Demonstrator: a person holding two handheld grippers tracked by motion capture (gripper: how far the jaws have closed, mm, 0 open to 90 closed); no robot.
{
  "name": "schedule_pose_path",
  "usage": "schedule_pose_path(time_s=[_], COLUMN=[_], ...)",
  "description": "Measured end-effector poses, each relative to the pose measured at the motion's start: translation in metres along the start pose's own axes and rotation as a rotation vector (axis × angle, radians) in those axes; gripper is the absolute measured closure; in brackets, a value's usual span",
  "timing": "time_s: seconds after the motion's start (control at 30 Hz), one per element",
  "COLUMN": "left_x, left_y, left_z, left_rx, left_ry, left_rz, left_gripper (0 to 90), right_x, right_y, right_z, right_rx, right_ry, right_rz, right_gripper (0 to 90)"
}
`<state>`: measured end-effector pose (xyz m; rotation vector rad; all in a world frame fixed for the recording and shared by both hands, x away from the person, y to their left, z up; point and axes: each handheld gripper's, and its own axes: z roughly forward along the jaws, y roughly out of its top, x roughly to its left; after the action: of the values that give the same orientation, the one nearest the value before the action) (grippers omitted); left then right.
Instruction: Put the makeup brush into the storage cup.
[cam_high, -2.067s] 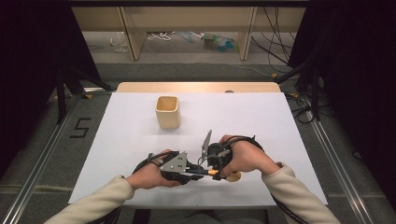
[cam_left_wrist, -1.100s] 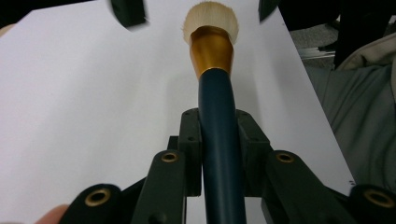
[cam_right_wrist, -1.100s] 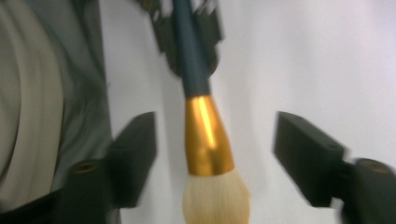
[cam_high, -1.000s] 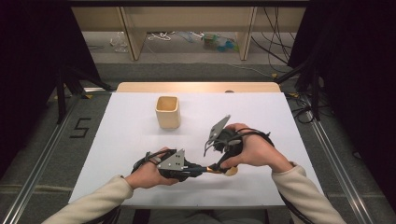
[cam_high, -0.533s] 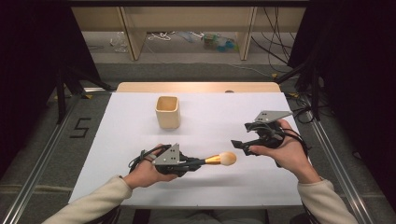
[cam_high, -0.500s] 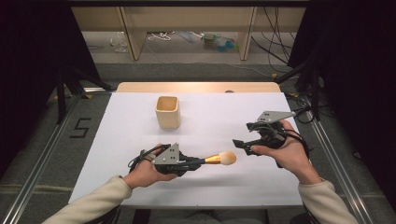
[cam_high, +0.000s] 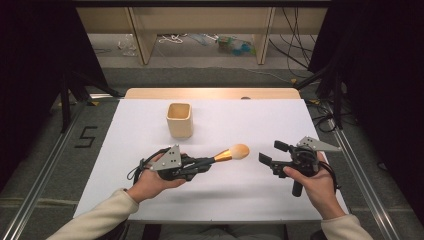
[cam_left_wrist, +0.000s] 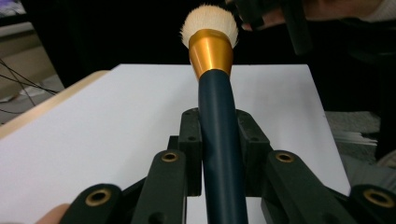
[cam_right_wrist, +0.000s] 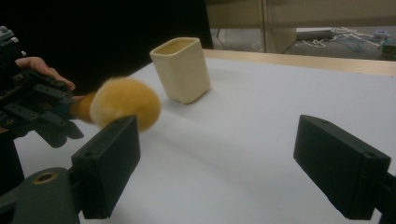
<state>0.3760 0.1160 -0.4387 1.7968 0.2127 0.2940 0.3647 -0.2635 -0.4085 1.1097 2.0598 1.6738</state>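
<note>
Down at the lower middle of the high view we've got the brush (cam_high: 227, 154) clamped in our left gripper (cam_high: 202, 164), jaws closed tight on the dark handle, gold collar and pale bristle head poking out toward the centre of the white table (cam_high: 250, 120) and held up off it. Over on the lower right, our right gripper (cam_high: 270, 159) sits well apart from the brush, and its jaws have just been opening: they stand wide, nothing between them. Up in the centre-left of the frame waits the cream cup (cam_high: 179, 120), upright and open-mouthed, a fair way beyond the brush tip. Now, where could this slip? We judge the grip sits low on the handle, so the heavy bristle end could swing or droop if we tilt too fast toward the cup. Coming in low, the handle could also catch the cup's rim and tip the light thing over. And that open right gripper, if it wanders back in, could knock the bristle head.
</note>
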Motion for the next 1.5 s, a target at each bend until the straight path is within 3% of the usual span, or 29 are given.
schedule_pose_path(time_s=[0.2, 0.33, 0.43, 0.5, 0.67, 0.87, 1.13, 1.3, 1.5], left_x=[-0.001, 0.000, 0.000, -0.001, -0.001, -0.002, -0.002, -0.001, -0.002], left_y=[0.006, 0.007, 0.008, 0.010, 0.011, 0.010, 0.009, 0.008, 0.008], left_z=[-0.007, -0.009, -0.011, -0.011, -0.011, -0.009, -0.008, -0.007, -0.006], left_rx=[-0.081, -0.106, -0.114, -0.122, -0.133, -0.132, -0.135, -0.133, -0.135], left_ry=[0.039, 0.047, 0.053, 0.058, 0.057, 0.052, 0.062, 0.059, 0.055], left_rz=[-0.034, -0.026, -0.024, -0.026, -0.030, -0.026, -0.031, -0.031, -0.036], left_gripper=[75.5, 75.5, 75.5, 75.5, 75.5, 75.4, 75.5, 75.4, 75.4], right_x=[0.010, 0.021, 0.029, 0.036, 0.055, 0.073, 0.085, 0.087, 0.086], right_y=[-0.011, -0.015, -0.020, -0.023, -0.026, -0.024, -0.017, -0.012, -0.009], right_z=[0.009, 0.013, 0.017, 0.020, 0.034, 0.053, 0.068, 0.075, 0.077], right_rx=[-0.075, -0.061, -0.070, -0.027, -0.057, -0.065, -0.098, -0.133, -0.132], right_ry=[0.065, 0.112, 0.140, 0.166, 0.228, 0.296, 0.313, 0.294, 0.270], right_rz=[0.016, 0.012, 0.026, 0.035, 0.028, 0.082, 0.139, 0.148, 0.159], right_gripper=[16.0, 15.6, 15.9, 15.9, 18.2, 19.7, 20.4, 23.4, 24.4])
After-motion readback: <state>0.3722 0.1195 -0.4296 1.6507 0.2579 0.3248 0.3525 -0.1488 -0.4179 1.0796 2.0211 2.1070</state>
